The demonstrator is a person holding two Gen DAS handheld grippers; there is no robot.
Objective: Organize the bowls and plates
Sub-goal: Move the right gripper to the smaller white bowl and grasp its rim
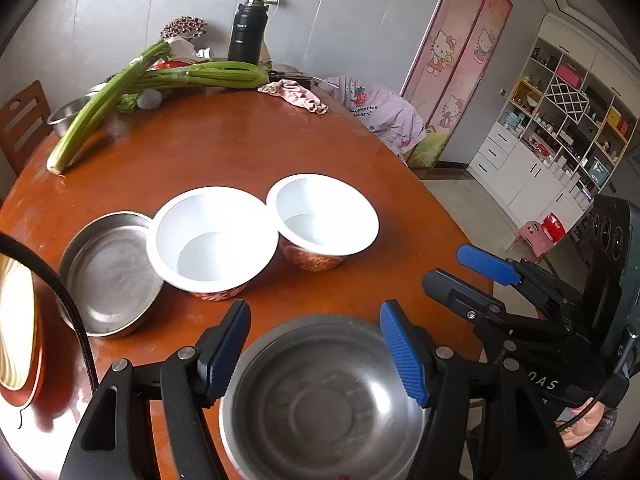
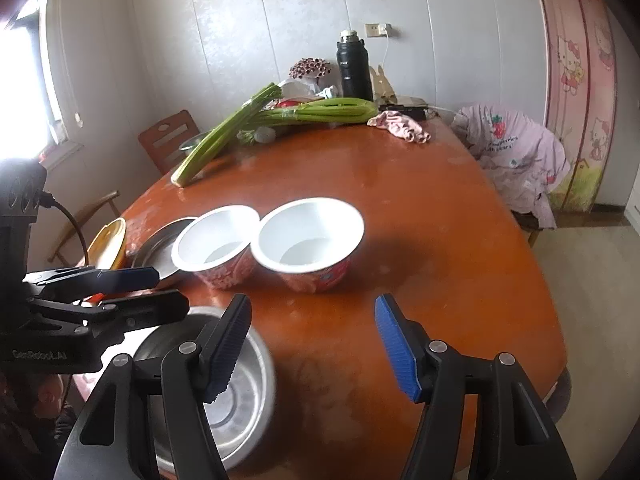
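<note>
Two white bowls with red patterned outsides stand side by side mid-table [image 1: 212, 236] [image 1: 324, 216], and show again in the right wrist view [image 2: 216, 244] [image 2: 308, 240]. A shallow steel plate [image 1: 108, 272] [image 2: 160, 244] touches the left one. A steel bowl [image 1: 320, 400] [image 2: 248, 408] sits by the near table edge. My left gripper [image 1: 316, 350] [image 2: 170, 290] hovers just above it, open, with its pads clear of the rim. To the right, my right gripper [image 2: 314, 348] [image 1: 444, 266] is open over bare table with nothing between its fingers.
A yellow-rimmed dish [image 1: 16, 320] [image 2: 108, 244] lies at the left edge of the round brown table [image 1: 240, 152]. At the far side are celery stalks [image 1: 200, 76], a black flask [image 1: 246, 32], a pink cloth [image 1: 296, 96] and a steel basin [image 1: 68, 114]. A chair draped with a lilac garment [image 2: 516, 152] stands on the right.
</note>
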